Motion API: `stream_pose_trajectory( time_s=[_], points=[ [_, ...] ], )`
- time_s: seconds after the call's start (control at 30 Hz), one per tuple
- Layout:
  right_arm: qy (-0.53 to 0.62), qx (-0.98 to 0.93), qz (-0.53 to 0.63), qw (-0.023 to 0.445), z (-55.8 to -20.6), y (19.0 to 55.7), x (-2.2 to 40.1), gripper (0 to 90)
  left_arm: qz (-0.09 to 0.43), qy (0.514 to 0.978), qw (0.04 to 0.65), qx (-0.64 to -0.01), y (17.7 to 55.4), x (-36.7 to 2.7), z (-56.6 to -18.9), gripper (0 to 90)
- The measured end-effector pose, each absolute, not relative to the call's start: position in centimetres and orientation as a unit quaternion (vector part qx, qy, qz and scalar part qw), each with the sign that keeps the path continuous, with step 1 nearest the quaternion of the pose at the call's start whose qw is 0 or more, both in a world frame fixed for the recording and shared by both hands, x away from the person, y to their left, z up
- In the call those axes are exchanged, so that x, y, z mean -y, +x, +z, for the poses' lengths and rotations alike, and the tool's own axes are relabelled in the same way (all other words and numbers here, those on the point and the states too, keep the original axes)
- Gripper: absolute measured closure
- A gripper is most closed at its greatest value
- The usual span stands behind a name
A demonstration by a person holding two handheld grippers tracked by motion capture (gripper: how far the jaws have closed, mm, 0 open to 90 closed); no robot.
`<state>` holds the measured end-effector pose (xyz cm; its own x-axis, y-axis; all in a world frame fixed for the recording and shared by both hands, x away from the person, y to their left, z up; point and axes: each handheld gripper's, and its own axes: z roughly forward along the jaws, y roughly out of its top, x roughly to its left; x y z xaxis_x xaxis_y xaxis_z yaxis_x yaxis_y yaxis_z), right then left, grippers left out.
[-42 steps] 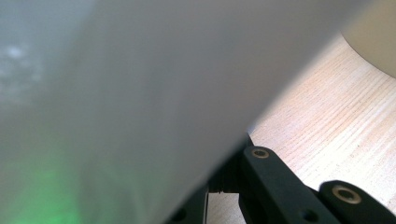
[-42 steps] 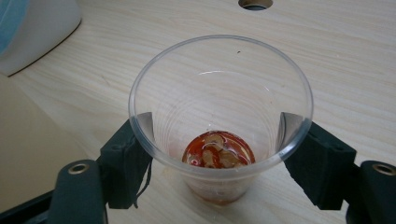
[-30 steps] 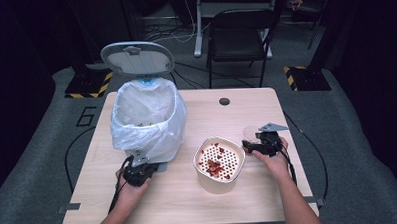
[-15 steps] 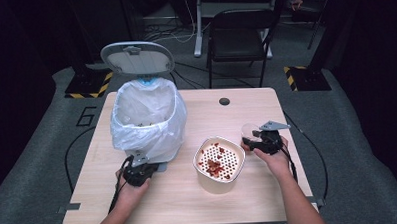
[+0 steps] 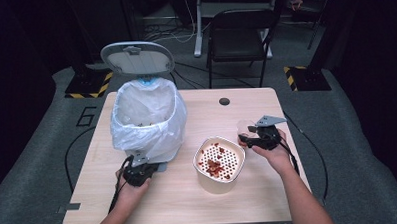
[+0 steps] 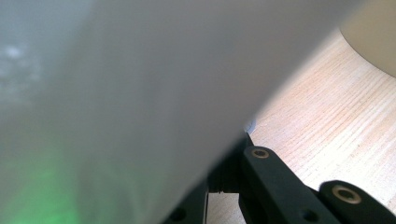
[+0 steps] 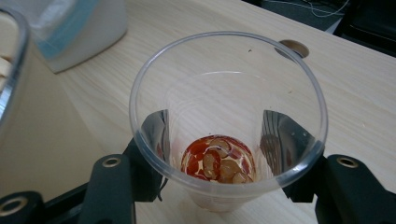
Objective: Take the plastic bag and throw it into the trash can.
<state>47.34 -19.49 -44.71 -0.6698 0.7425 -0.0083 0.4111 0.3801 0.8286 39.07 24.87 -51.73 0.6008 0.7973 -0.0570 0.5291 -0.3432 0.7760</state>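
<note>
Now we note the right tongs have just closed on the clear cup of red scraps, beside the strainer tub; tipping likely follows. Left tongs seemingly shut, pinching the bin liner.

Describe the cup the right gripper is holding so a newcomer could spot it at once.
On the wooden table, look right of the cream strainer bowl. There the right gripper clasps a clear plastic cup. It is the see-through one, nearly empty, with red scraps at its bottom.
</note>
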Motion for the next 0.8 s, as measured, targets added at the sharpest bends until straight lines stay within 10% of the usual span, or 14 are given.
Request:
stream_pose_trajectory(
  time_s=[0.8],
  points=[
    [0.243,-0.833,0.444,0.223,-38.8,48.4,15.8,43.4,0.169,0.802,0.397,-0.414,39.1,-24.9,-51.7,90.0]
  ],
)
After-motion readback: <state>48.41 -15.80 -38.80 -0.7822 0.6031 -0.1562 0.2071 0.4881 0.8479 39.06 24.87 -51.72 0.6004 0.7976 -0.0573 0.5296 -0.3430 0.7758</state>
